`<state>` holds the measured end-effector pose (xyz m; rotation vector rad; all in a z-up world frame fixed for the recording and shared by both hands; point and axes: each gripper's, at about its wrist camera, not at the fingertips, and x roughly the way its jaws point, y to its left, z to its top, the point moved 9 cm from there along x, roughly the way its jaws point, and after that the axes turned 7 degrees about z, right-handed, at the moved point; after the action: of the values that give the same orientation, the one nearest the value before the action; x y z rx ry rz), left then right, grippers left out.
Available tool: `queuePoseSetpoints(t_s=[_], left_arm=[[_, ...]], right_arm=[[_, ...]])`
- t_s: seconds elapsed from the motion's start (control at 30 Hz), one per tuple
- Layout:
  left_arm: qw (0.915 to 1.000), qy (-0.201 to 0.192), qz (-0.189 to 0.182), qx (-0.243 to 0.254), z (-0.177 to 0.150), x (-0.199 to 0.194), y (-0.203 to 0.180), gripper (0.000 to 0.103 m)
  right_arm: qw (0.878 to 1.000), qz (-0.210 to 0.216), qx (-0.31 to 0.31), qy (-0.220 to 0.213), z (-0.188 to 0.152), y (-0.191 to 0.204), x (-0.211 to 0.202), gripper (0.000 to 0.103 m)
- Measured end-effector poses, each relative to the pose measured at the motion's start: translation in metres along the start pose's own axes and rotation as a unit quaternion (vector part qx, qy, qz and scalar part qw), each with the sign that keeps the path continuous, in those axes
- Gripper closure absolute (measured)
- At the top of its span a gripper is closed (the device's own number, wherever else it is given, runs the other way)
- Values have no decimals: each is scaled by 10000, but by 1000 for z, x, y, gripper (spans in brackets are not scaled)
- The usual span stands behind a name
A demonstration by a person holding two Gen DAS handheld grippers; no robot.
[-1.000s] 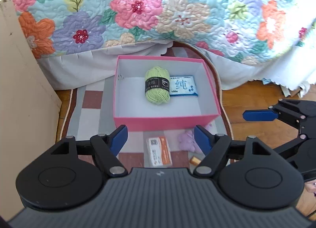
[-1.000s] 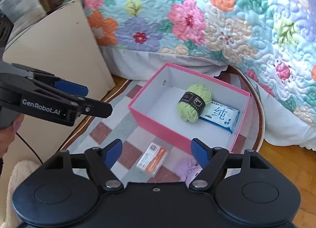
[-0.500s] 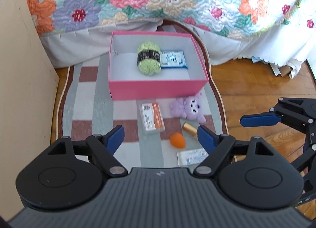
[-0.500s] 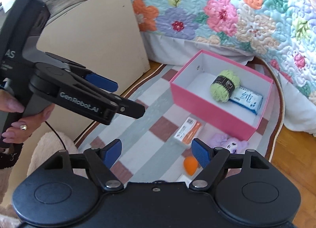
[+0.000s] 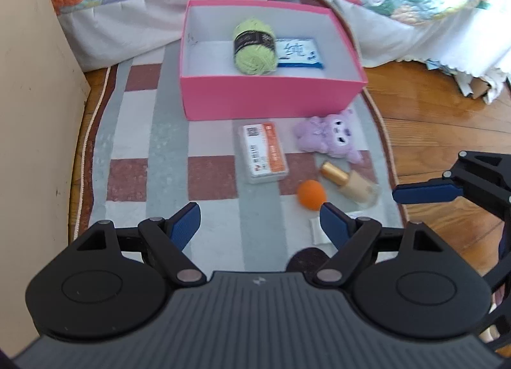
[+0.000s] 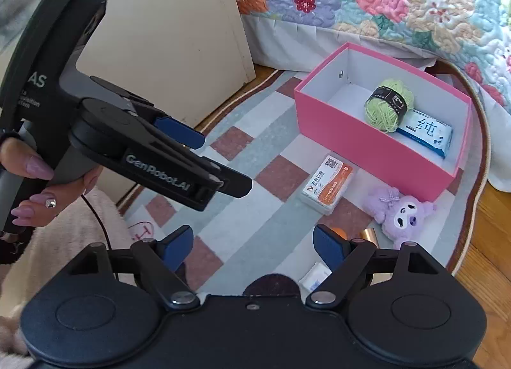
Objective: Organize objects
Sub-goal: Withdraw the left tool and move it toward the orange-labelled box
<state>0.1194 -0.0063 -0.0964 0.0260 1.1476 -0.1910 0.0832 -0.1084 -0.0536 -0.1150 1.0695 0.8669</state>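
**Reaching for the loose things in front of the box**

Hovering over the rug (image 5: pixel 134 132), both your tools are spread wide and pinch nothing. The left tool (image 5: pixel 260 220) points straight at the pink box (image 5: pixel 271 97), and the right tool (image 6: pixel 252 241) comes in from the right side at a slant; its blue pad also shows at the right edge of the left view.

What is left to tidy lies on the rug between your tools and the near wall of the box. The card case (image 5: pixel 263 153) is straight ahead of the left tool, its long axis running away from you toward the box, so your left fingers would span its short width as they stand. The orange ball (image 5: pixel 311 195) is just beside your left tool's right finger, with the bottle (image 5: pixel 349 183) touching or nearly touching it, lying aslant with its gold cap toward the box. The purple plush (image 5: pixel 329 137) sits beyond them, close to the box's right corner. A white packet (image 5: pixel 317 231) is half hidden behind your left tool's right finger.

I judge the left tool better lined up for the case, and the right tool nearer the plush and bottle.

The yarn (image 5: pixel 254 46) and the blue pack (image 5: pixel 298 52) already lie in the box, touching.

Writing: "GenRobot.AI" on the left tool's side in the right view; a large "纯" on the blue pack. The case carries a QR code and small print too blurred to read.
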Motion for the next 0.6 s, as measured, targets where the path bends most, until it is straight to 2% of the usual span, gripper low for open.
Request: queuePoseSetpoints(t_s=[0.2, 0.43, 0.6], left_arm=[[9997, -64, -166, -182, 8, 42, 10, 22], [9985, -183, -365, -362, 26, 98, 15, 23], [9958, -223, -600, -659, 35, 131, 20, 25]], right_arm=[[9997, -211, -119, -76, 4, -22, 44, 17], [9974, -515, -175, -467, 13, -54, 94, 17], [9949, -701, 301, -665, 18, -87, 128, 17]])
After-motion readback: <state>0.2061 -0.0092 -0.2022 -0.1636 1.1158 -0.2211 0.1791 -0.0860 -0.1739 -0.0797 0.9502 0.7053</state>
